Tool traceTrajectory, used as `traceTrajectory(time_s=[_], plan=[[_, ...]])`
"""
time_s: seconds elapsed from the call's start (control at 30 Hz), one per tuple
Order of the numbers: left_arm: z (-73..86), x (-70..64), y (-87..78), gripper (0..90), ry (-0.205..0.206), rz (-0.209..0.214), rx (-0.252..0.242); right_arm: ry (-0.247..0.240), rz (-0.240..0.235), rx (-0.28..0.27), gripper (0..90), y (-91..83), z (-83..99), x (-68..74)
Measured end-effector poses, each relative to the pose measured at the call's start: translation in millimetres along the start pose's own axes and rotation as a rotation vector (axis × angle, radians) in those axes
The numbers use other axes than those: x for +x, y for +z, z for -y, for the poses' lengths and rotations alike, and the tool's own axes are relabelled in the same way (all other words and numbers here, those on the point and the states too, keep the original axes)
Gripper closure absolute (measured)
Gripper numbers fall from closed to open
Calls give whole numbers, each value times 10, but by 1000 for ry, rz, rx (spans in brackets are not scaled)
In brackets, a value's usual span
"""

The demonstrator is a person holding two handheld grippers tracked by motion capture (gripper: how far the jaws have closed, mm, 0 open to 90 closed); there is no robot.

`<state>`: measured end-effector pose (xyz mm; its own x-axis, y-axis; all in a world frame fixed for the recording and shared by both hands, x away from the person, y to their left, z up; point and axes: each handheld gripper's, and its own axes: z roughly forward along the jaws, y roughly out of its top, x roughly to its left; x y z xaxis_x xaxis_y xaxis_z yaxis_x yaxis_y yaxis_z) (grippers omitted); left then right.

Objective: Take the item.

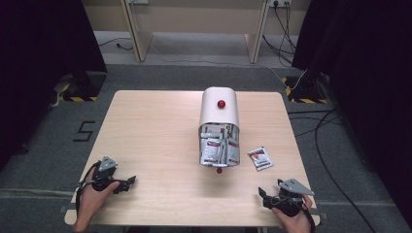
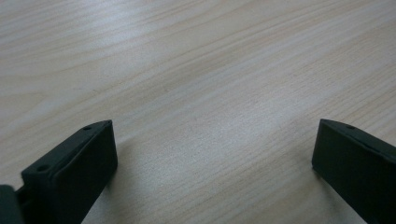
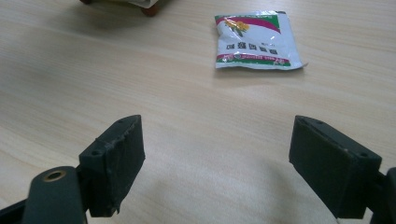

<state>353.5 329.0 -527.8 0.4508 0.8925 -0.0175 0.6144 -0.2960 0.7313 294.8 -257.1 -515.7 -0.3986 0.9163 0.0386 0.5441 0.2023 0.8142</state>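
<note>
Wooden table (image 1: 155, 126) is rested on by both spread grippers; next, the loose sachet (image 3: 254, 40) must be approached by the right gripper (image 3: 217, 163).

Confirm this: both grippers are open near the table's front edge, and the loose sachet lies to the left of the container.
Wrong side. The loose sachet lies to the right of the container, nearer the right gripper, as the high view shows. The left gripper is open too.

Your left tongs (image 1: 130, 181) and right tongs (image 1: 262, 193) are black, each topped by a grey three-cornered plate; your forearms are bare.
</note>
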Motion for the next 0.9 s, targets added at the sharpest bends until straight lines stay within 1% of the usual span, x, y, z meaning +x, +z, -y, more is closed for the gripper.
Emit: traceTrajectory(time_s=[0.2,0.6,0.73,0.8,0.83,0.9], plan=[[0,0,0,0,0,0,0,8,3,6,190,-34,64,9],[0,0,0,0,0,0,0,-18,30,26,191,-57,159,52],[0,0,0,0,0,0,0,-36,31,31,173,-55,188,60],[0,0,0,0,0,0,0,-37,29,32,160,-57,193,67],[1,0,1,0,0,0,-1,-47,24,31,154,-63,202,75],[0,0,0,0,0,0,0,-46,22,24,154,-68,217,85]])
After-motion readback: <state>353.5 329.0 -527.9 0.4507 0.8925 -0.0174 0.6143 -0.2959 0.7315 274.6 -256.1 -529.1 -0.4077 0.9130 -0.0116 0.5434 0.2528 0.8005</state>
